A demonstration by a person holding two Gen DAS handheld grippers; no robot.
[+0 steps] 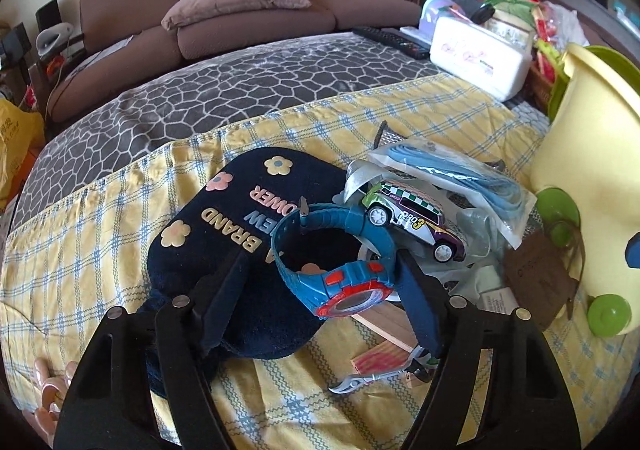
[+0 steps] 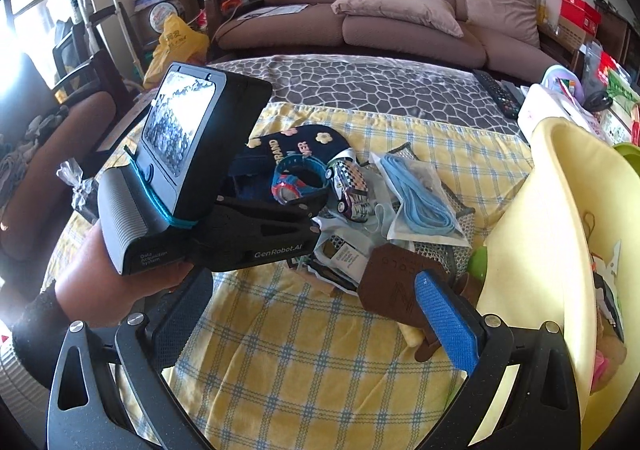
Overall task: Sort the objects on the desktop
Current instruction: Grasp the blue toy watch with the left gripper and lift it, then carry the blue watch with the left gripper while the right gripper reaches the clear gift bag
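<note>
A blue toy watch (image 1: 344,282) with a red-rimmed face lies on a navy pouch (image 1: 224,218) with flower patches. My left gripper (image 1: 324,302) straddles the watch; its right finger (image 1: 420,306) sits beside the strap, and a gap shows on the left side. In the right wrist view a hand (image 2: 100,282) holds that left gripper (image 2: 280,186) over the watch (image 2: 292,178). My right gripper (image 2: 320,314) hangs open above the yellow checked cloth (image 2: 280,350), with a brown leather tag (image 2: 396,282) next to its blue pad (image 2: 448,318).
A toy car (image 1: 416,222), bagged blue ribbon (image 1: 468,178), a small wrench (image 1: 360,382) and a wooden block (image 1: 384,358) crowd the right of the watch. A yellow bin (image 2: 560,210) with items inside stands at the right. A white box (image 1: 476,58) and a remote (image 1: 392,38) lie beyond.
</note>
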